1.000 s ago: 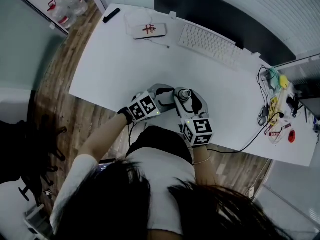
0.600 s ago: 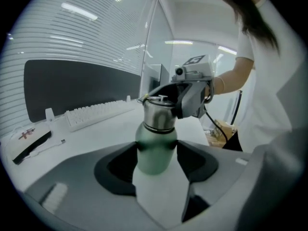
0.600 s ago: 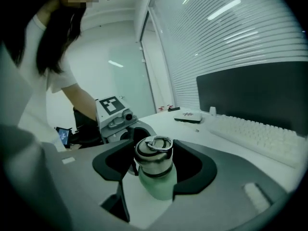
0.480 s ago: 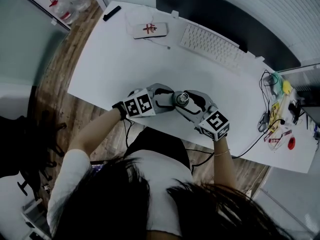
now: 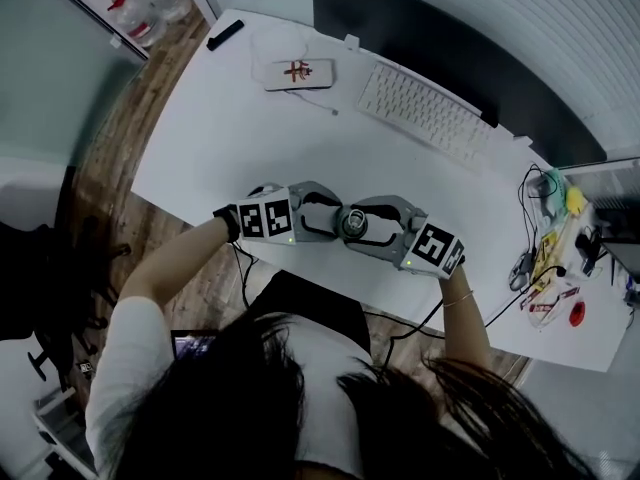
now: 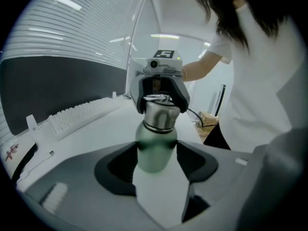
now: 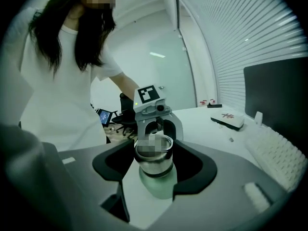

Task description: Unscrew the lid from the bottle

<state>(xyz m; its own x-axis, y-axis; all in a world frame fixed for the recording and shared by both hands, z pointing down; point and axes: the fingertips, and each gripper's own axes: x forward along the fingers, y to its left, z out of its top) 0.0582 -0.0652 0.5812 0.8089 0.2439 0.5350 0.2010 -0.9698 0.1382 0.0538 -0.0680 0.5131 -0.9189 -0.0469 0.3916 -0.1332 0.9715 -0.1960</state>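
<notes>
My left gripper (image 6: 156, 154) clamps the upright bottle (image 6: 155, 143) by its green body, near the table (image 5: 230, 118) edge. My right gripper (image 7: 154, 163), facing it, grips the steel lid (image 7: 153, 153) on the vertical axis.

Bottle (image 6: 154, 150): pale green, rounded shoulders, upright over the white desk (image 5: 230, 108), close to the edge nearest you. Lid (image 7: 153, 160): brushed-steel cylinder, seated on the neck, level.
</notes>
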